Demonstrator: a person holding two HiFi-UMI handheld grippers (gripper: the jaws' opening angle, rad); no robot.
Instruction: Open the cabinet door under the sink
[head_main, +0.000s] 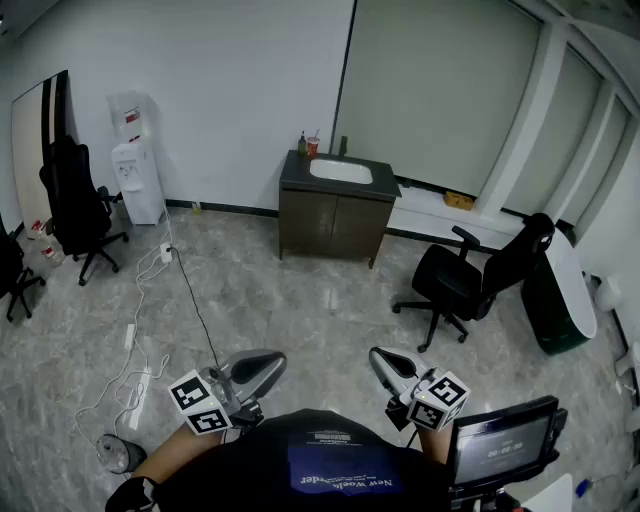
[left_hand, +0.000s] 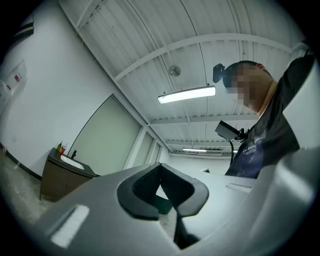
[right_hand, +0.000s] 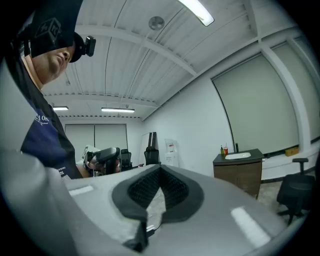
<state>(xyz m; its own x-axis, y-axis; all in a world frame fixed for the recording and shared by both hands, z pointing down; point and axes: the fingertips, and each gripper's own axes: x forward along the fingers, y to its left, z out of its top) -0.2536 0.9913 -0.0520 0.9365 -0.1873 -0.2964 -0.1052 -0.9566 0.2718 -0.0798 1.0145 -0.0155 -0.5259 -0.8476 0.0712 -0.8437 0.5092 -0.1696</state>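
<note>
Office: sink cabinet (head_main: 305, 225) stood at far wall, well apart | left gripper (head_main: 268, 362), right gripper (head_main: 382, 357) both closed, empty | step called for walking up squarely, then opening jaws at door (head_main: 355, 228) edge.

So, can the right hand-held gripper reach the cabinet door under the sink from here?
Probably not yet. The right hand-held gripper sits close to the person's body, while the cabinet door is far across the floor, by the wall. The floor between looks free, so walking closer should work.

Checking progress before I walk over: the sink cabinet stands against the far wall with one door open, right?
Not quite. Both doors of the sink cabinet are shut, as the head view shows. It does stand against the far wall.
</note>
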